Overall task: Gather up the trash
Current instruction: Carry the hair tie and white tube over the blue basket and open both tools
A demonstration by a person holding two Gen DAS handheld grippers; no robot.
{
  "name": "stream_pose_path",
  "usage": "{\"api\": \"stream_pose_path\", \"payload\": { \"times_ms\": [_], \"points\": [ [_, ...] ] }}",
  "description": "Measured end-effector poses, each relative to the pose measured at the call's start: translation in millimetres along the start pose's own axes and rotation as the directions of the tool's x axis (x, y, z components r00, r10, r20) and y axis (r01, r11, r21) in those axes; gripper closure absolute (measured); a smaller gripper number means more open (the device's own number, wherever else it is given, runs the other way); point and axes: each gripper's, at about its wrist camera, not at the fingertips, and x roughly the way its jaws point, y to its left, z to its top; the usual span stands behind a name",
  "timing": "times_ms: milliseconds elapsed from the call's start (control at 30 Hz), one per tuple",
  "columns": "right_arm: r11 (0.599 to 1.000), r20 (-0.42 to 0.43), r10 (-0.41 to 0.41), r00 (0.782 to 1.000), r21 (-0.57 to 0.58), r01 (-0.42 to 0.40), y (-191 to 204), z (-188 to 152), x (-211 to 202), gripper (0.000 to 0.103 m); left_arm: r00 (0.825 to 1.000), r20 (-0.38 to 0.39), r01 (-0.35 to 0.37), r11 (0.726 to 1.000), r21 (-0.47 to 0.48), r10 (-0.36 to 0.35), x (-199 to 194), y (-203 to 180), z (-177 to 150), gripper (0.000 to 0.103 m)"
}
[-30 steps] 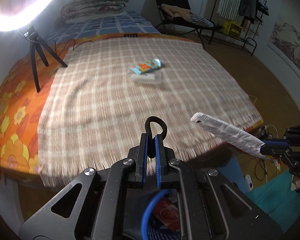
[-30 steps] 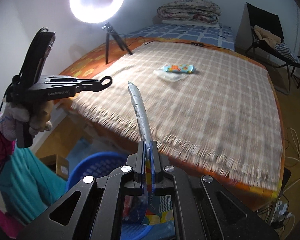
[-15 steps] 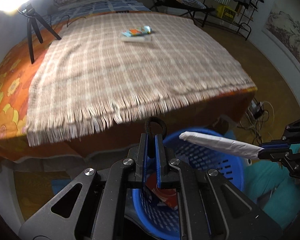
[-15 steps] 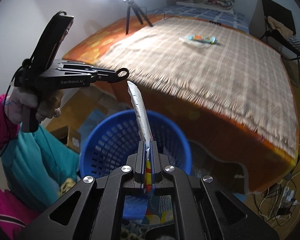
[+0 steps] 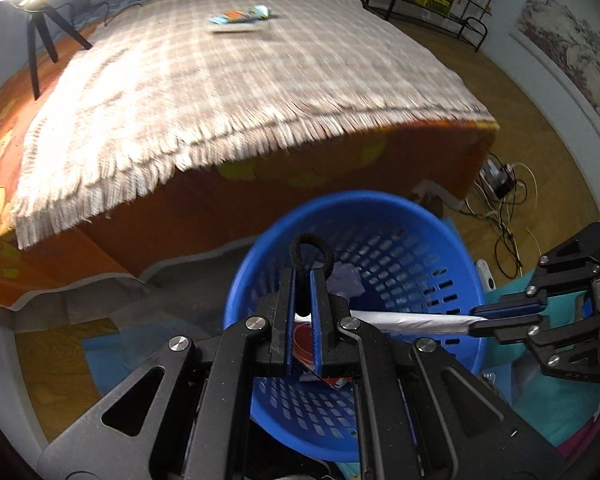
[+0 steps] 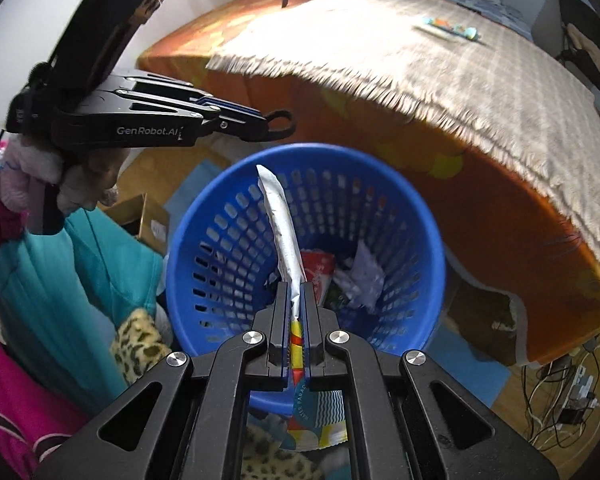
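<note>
Item, trash run in progress: we hold two pieces over the round blue perforated plastic basket [image 6: 236, 240], our landmark throughout. Right gripper [image 6: 296, 292]: jaws pressed together on a long, flattened silver foil wrapper [image 6: 280, 224], pinched at its printed yellow-and-red end, above the basket's mouth. Its long axis runs straight out along the fingers, free tip pointing toward the far rim of the basket and slightly up; from the left wrist view it lies almost level across the basket [image 5: 440, 248]. Left gripper [image 5: 303, 276]: jaws nearly closed on a small black elastic loop [image 5: 312, 246], which stands up past the fingertips, over the near-left part of the basket. Inside the basket: crumpled pale paper and a red wrapper (already collected, we judge). Beyond the basket, on the bed's beige checked fringed blanket [image 5: 236, 92]: one more bright blue-and-orange snack wrapper [image 5: 240, 16], on something pale we cannot identify. Risks noted: the foil wrapper is long and light, so on release it may bridge the rim or flutter outside; the loop may snag on a pad instead of dropping.
</note>
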Motion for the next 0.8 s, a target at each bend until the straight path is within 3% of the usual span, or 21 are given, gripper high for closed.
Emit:
{"api": "stream_pose_path", "payload": {
  "times_ms": [400, 500, 633, 700, 733, 800],
  "points": [
    [1.0, -0.038, 0.006, 0.999, 0.03, -0.004, -3.3, -7.9, 16.1, 0.1, 0.998, -0.046, 0.039, 0.999, 0.033, -0.038, 12.0, -18.3, -6.4, 0.096],
    [0.998, -0.043, 0.009, 0.999, 0.055, -0.007, -9.1, -9.4, 16.4, 0.1, 0.998, -0.057, 0.041, 0.999, 0.032, -0.039, 15.5, -19.0, -7.4, 0.079],
    [0.997, -0.054, 0.006, 0.998, 0.075, -0.002, -12.5, -10.7, 18.7, 0.099, 0.997, -0.064, 0.038, 0.999, 0.039, -0.036, 17.8, -20.6, -8.4, 0.074],
    [0.997, -0.061, 0.004, 0.998, 0.081, 0.001, -14.0, -11.5, 20.4, 0.098, 0.997, -0.067, 0.037, 0.999, 0.038, -0.035, 19.4, -20.9, -8.6, 0.064],
    [0.996, -0.067, 0.002, 0.998, 0.084, 0.004, -14.8, -11.8, 21.2, 0.096, 0.997, -0.066, 0.037, 0.999, 0.038, -0.034, 20.0, -21.3, -8.4, 0.057],
    [0.996, -0.076, -0.003, 0.997, 0.09, 0.01, -15.9, -12.0, 22.8, 0.086, 0.997, -0.065, 0.036, 0.999, 0.038, -0.034, 20.0, -21.3, -8.2, 0.056]
  ]
}}
